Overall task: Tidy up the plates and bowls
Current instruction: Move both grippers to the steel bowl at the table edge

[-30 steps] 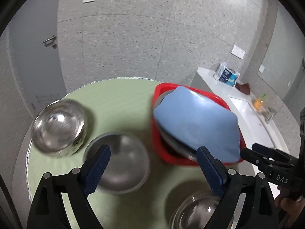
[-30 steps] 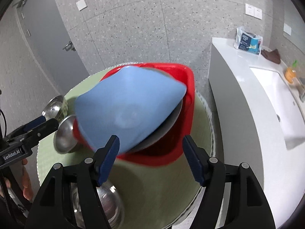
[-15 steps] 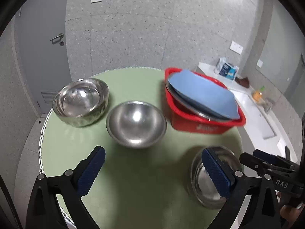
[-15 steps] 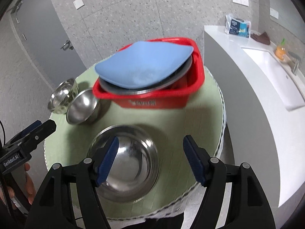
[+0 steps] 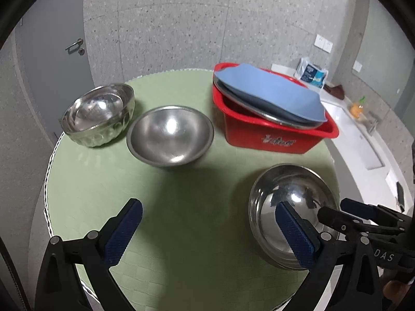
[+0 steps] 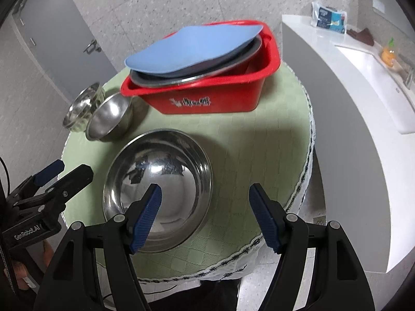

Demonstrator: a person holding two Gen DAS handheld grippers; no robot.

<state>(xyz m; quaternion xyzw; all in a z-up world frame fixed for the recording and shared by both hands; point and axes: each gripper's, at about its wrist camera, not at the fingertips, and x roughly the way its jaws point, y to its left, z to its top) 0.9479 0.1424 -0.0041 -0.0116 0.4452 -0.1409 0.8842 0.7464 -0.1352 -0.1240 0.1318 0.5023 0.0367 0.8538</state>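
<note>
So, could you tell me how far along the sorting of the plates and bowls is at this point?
Done: the blue plate already lies on a steel plate in the red basin. In hand: nothing; the left gripper and right gripper are both open and empty. Left: three steel bowls sit loose on the green table: the patterned bowl, the matte bowl and the shiny bowl nearest the grippers.

Three steel bowls (image 5: 170, 135) on green table (image 5: 197, 233), blue plate (image 5: 269, 94) atop red tub (image 5: 269, 137).
</note>
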